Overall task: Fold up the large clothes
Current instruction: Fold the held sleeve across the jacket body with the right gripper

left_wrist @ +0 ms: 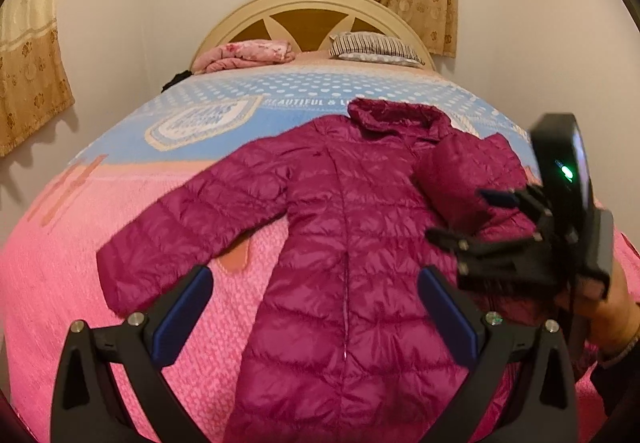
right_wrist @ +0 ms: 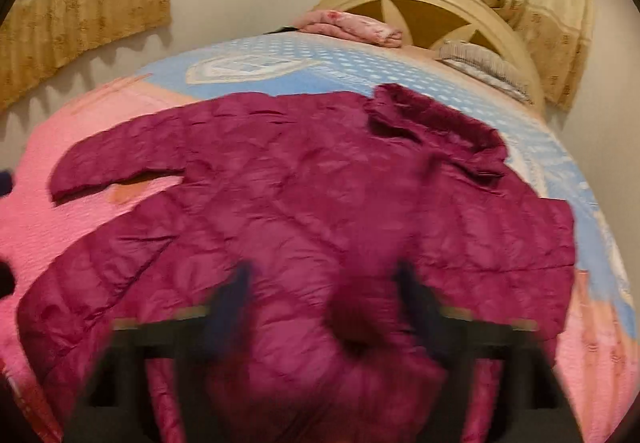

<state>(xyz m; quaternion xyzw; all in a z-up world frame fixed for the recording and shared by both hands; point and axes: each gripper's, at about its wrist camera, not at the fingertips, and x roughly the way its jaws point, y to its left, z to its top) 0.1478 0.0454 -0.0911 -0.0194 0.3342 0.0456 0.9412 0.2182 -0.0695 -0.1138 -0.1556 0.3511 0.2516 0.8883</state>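
Bed [left_wrist: 120,283] under a pink and blue blanket, headboard at twelve o'clock. Magenta puffer coat [left_wrist: 352,243] spread face-up mid-bed, hood toward twelve, one sleeve flung out to nine o'clock, the other sleeve [left_wrist: 468,179] already doubled back over the chest at three. Left tool [left_wrist: 316,317] spread wide, holding nothing. Right tool [right_wrist: 324,307] blurred, likewise spread, nothing pinched. Likely trouble: slippery padded sleeve springing open once let go, or snagging on a lifting finger.

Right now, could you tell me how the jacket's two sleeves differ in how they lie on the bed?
The left-hand sleeve lies stretched outward onto the pink bedspread, clear of the jacket's body. The right-hand sleeve is folded in, resting on the jacket's front. Both are the same quilted magenta fabric, and neither is held by a gripper.
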